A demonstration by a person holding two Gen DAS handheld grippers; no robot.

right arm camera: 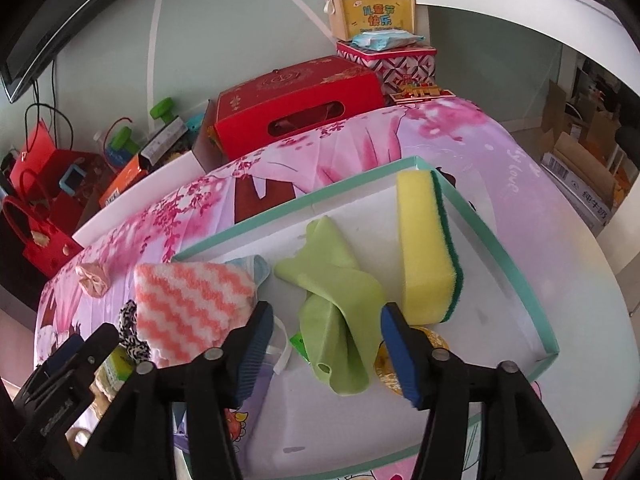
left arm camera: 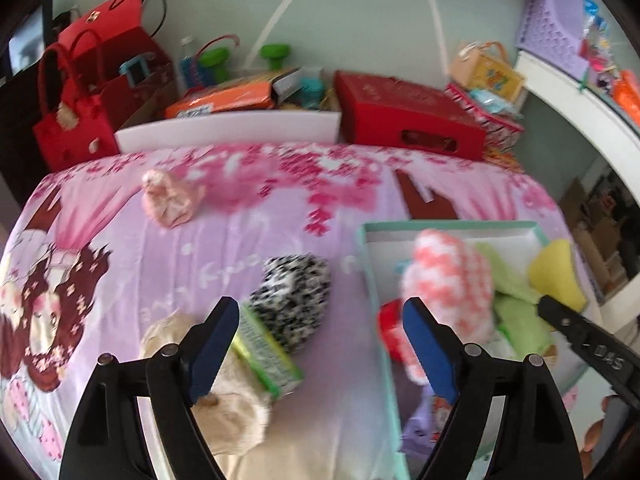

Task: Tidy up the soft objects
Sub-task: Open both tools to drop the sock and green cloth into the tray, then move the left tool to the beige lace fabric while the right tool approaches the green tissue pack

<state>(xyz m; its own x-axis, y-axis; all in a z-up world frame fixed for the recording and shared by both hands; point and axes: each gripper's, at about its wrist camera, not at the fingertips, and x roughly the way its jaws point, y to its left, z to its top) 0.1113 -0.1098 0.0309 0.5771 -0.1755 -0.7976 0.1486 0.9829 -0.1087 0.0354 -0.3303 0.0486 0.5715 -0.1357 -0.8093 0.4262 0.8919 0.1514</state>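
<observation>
Nearest the right wrist camera, the right gripper [right arm camera: 326,318] stands with its blue-padded jaws apart, pressing on nothing; a crumpled light-green soft cloth [right arm camera: 340,312] lies between them inside the shallow white box with a mint-green rim [right arm camera: 496,240]. Just beyond the right pad a yellow sponge block with a dark-green scouring face [right arm camera: 426,248] lies in the box, its near end over a gold round thing [right arm camera: 390,364] that is only partly visible. To the left, a fluffy cloth with coral and white zigzag stripes [right arm camera: 192,300] hangs over the box's left rim.

The left gripper [left arm camera: 320,318] is likewise spread and grips nothing (its view is blurred). Under its left jaw lie a cream fuzzy bundle [left arm camera: 236,412] and a green-edged packet [left arm camera: 268,356], with a black-and-white speckled knit roll [left arm camera: 294,298] just past them on the pink and lilac printed bedspread [left arm camera: 240,232]. Farther off, a pale pink satin scrunchie [left arm camera: 170,200] rests alone. Behind the bed stand a red gift box [left arm camera: 404,116] and a red felt tote [left arm camera: 70,128].
</observation>
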